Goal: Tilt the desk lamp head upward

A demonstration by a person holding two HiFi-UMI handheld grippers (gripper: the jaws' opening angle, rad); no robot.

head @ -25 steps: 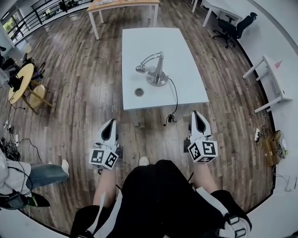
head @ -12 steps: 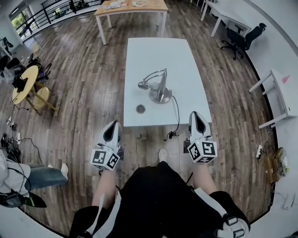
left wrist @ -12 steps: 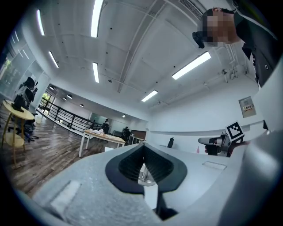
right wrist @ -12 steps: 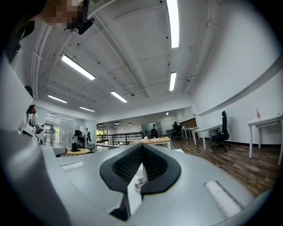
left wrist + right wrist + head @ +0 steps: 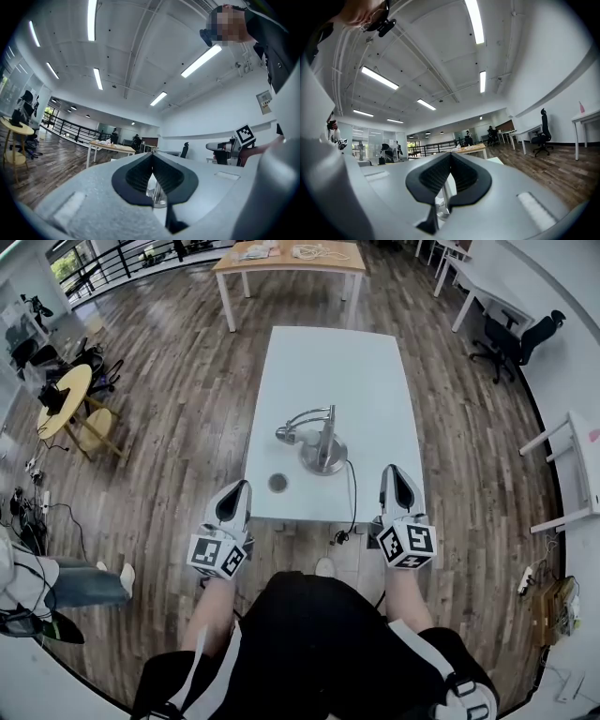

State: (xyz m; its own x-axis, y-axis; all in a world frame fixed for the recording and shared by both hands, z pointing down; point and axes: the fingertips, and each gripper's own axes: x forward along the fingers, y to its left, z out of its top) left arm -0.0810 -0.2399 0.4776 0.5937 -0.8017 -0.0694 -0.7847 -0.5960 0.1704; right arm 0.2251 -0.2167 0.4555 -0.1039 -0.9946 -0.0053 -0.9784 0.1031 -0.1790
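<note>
A silver desk lamp (image 5: pixel 322 444) stands on the near half of a white table (image 5: pixel 375 381). Its round base (image 5: pixel 324 457) is to the right, and its arm curves left to the head (image 5: pixel 285 434), which points down. My left gripper (image 5: pixel 241 487) is shut and empty at the table's front left edge. My right gripper (image 5: pixel 393 471) is shut and empty at the front right edge. Both are short of the lamp. Past the closed jaws, the left gripper view shows the lamp base (image 5: pixel 157 196) and the right gripper view shows the lamp (image 5: pixel 442 198).
A small round dark disc (image 5: pixel 277 483) lies on the table, front left of the lamp. The lamp's black cable (image 5: pixel 351 512) hangs over the front edge. A wooden table (image 5: pixel 291 257) stands behind, an office chair (image 5: pixel 530 336) at right, and a round yellow table (image 5: pixel 64 395) at left.
The person has walked toward the white table: table and lamp have come nearer, and both grippers, still shut, now reach the table's front edge.
</note>
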